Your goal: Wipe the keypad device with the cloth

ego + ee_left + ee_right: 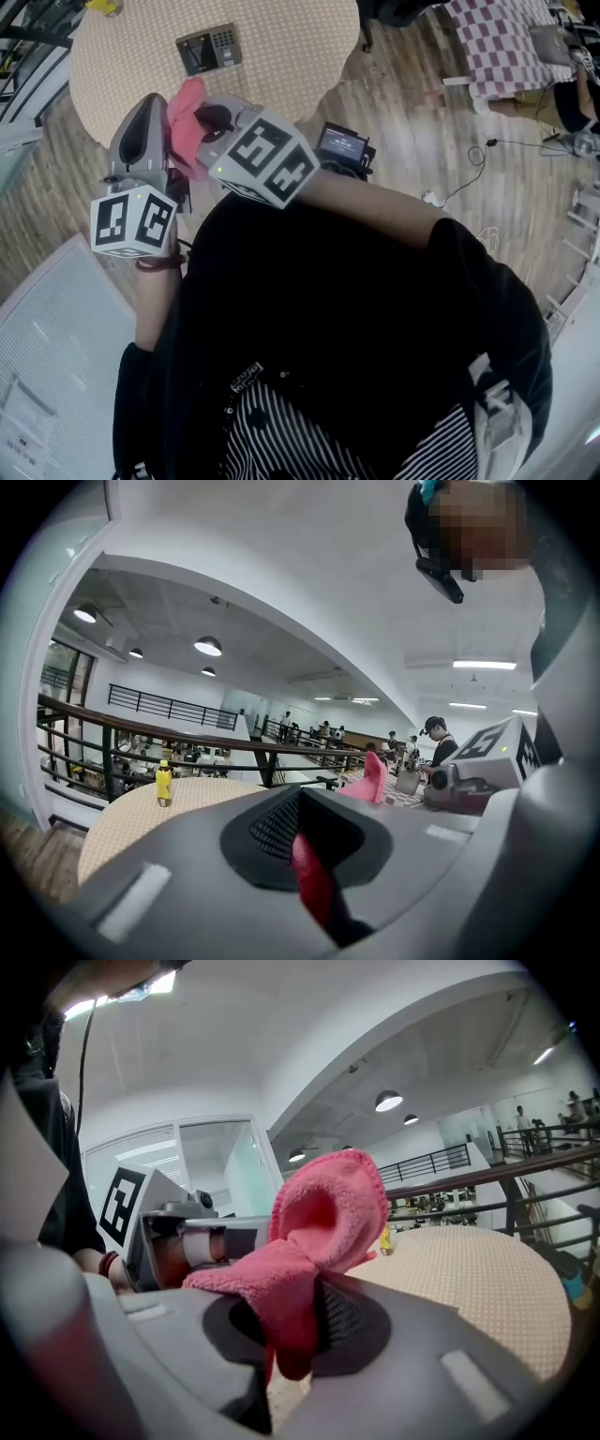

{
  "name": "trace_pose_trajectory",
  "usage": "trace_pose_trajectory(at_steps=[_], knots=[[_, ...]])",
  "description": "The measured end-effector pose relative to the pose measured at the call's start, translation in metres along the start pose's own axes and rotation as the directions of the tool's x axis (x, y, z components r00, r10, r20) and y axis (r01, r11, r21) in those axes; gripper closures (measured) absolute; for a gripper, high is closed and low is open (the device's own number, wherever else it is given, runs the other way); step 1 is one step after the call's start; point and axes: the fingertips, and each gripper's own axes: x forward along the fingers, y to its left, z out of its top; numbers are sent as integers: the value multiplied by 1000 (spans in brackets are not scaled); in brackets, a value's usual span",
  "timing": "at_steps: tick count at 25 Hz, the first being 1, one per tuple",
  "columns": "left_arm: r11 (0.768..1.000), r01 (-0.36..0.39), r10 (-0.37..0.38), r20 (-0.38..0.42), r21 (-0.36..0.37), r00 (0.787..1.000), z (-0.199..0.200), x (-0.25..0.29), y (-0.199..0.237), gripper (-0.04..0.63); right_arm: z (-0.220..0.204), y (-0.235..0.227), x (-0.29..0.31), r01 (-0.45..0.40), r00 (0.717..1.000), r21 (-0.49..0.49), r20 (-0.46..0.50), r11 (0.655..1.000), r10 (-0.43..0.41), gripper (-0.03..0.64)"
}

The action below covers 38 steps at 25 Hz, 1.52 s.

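The keypad device (208,49) lies flat on the round beige table (291,56), far ahead of both grippers. I hold both grippers up in front of my chest, close together and pointing toward the table. My right gripper (202,116) (300,1309) is shut on the pink cloth (185,122) (323,1218), which bunches up above its jaws. My left gripper (150,105) (305,834) is shut too, with a thin red strip of the cloth (314,883) pinched between its jaws. In the left gripper view the cloth's tip (370,778) pokes up beside the right gripper.
A yellow bottle (103,6) (163,784) stands at the table's far edge. A black device with a screen (342,145) sits by the table's near right side. A checked table (497,42) and floor cables (469,159) lie to the right. A white panel (47,347) is at lower left.
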Motion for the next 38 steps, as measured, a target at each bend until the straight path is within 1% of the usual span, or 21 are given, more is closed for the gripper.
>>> trace_pose_trajectory(at_steps=[5, 10, 14, 18, 23, 27, 31, 35, 38], knots=[[999, -42, 42, -17, -7, 999, 5, 27, 11, 592, 11, -26, 10, -39, 999, 15, 1, 999, 39, 552], [998, -65, 65, -24, -20, 998, 9, 43, 18, 592, 18, -43, 16, -64, 998, 32, 3, 997, 63, 552], [998, -65, 63, -54, -26, 997, 1, 60, 22, 592, 13, -59, 21, -65, 998, 65, -2, 996, 66, 552], [998, -57, 54, -80, -31, 995, -7, 75, 16, 592, 7, -74, 17, -58, 998, 101, -6, 993, 59, 552], [999, -53, 50, -121, -15, 991, -8, 95, 7, 592, 7, -92, 10, -65, 998, 146, 3, 987, 65, 552], [998, -64, 63, -126, -7, 990, -13, 101, 4, 592, 3, -100, 11, -75, 997, 152, 5, 985, 75, 552], [1000, -24, 22, -129, -15, 991, -10, 107, 9, 592, 8, -105, 16, -60, 998, 146, 0, 987, 60, 552], [999, 36, -37, -126, -13, 991, -6, 125, 8, 592, 15, -122, 16, -6, 1000, 156, 7, 988, 5, 552], [997, 70, -72, -132, -16, 989, -2, 126, 17, 592, 19, -121, 25, 27, 1000, 170, 9, 985, -29, 552]])
